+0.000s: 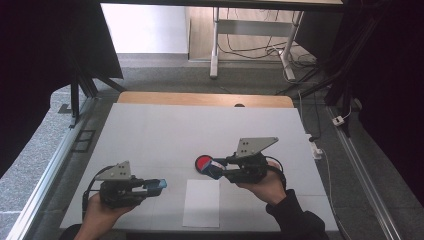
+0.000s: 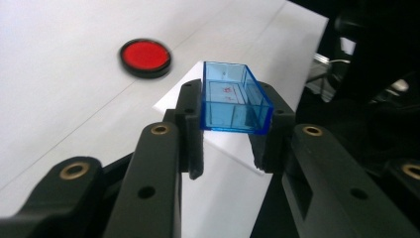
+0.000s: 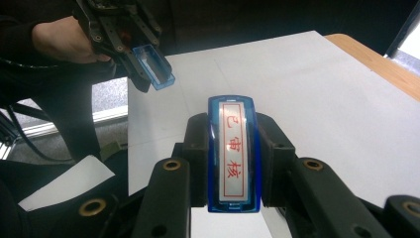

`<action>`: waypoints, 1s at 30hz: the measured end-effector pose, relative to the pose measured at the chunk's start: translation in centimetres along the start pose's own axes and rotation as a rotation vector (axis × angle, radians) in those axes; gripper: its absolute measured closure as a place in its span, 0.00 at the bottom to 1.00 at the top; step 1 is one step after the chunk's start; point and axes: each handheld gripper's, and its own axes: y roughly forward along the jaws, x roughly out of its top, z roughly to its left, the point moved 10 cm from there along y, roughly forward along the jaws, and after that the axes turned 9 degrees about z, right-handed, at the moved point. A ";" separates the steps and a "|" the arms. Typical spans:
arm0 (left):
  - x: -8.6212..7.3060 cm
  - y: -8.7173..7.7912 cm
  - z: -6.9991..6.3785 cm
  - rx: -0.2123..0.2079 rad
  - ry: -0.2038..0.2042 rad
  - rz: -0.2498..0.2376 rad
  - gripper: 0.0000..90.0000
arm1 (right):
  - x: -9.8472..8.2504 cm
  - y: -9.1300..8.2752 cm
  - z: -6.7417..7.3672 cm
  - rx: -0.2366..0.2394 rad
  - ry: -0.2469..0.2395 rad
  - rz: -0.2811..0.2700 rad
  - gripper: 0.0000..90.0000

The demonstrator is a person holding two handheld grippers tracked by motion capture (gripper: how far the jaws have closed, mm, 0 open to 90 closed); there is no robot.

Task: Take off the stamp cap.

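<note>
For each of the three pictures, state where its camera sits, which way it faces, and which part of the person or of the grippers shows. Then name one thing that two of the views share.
High view: above the person's side, facing forward and down on the white table; both forearms and hands show.
Left gripper view: rides on the left gripper, facing along its jaws, shut on the blue cap, towards the red ink pad.
Right gripper view: rides on the right gripper, shut on the stamp; the other hand shows farther off.
Shared: all three views show the blue cap.
</note>
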 end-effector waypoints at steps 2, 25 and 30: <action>-0.6 -0.4 0.3 0.022 -0.021 -0.006 0.76 | 0.0 0.0 -0.1 -0.003 0.003 -0.006 0.79; -6.1 -3.2 2.6 0.209 -0.171 0.061 0.76 | -0.1 0.0 -0.3 -0.038 0.007 0.009 0.79; -6.7 -3.1 2.7 0.223 -0.184 0.084 0.75 | -0.1 0.0 -0.4 -0.040 0.010 0.008 0.79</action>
